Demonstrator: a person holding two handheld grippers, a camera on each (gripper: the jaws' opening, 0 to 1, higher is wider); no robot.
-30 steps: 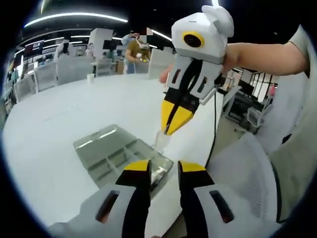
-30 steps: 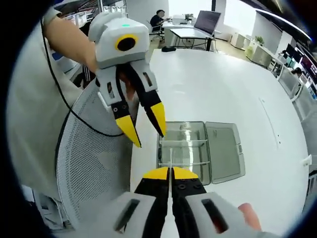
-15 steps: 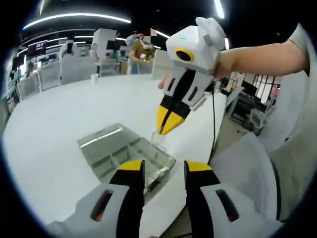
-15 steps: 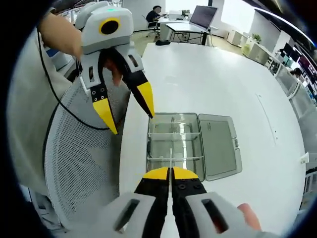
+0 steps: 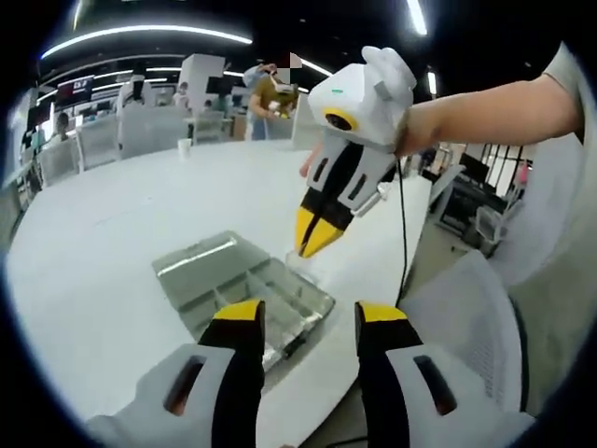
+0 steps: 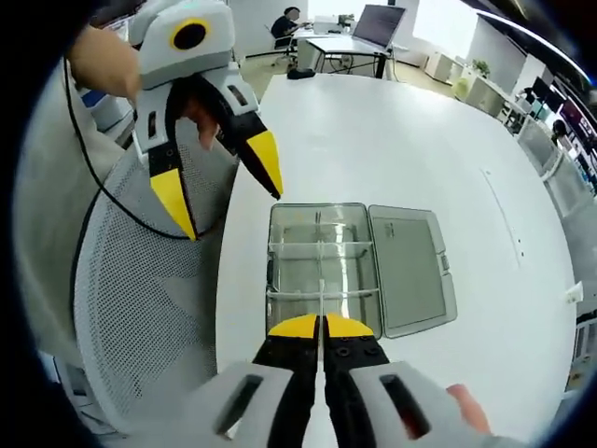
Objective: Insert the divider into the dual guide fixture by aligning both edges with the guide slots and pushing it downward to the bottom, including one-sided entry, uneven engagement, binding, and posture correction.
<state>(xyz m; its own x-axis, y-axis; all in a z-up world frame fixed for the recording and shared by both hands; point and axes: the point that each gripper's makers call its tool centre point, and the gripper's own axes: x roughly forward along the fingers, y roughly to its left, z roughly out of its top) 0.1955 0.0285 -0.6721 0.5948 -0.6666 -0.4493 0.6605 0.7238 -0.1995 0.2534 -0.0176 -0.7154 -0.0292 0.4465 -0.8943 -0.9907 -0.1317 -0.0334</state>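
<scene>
1. Right gripper (image 6: 320, 325): black-and-yellow jaws pressed together, clamped on a thin clear divider (image 6: 320, 297) that stands edge-on between the tips. In the left gripper view the same gripper (image 5: 314, 241) points down from above, held by a person's hand (image 5: 420, 126), with the pale divider (image 5: 300, 259) projecting below its tips.
2. Left gripper (image 5: 305, 317): jaws spread apart, nothing between them. In the right gripper view it (image 6: 224, 187) hangs at upper left, jaws apart, over the near edge of the surface and a mesh chair back (image 6: 149, 299).
3. Divider: gripped by the right gripper, above the near end of the clear box; whether its lower edge touches the box cannot be told.
4. Clear box (image 6: 322, 266): a transparent plastic tray with inner partitions, lying flat near the edge of the surface. In the left gripper view it (image 5: 244, 285) sits just beyond the left gripper's jaws.
5. Lid (image 6: 408, 266): clear, hinged, lying open and flat beside the tray.
6. Surface (image 6: 401, 149): white, broad, rounded at the edge.
7. Background: desks, chairs and a monitor (image 6: 378, 26) beyond the surface; a white cup (image 5: 184, 146) far back in the left gripper view; people standing at a distance.
</scene>
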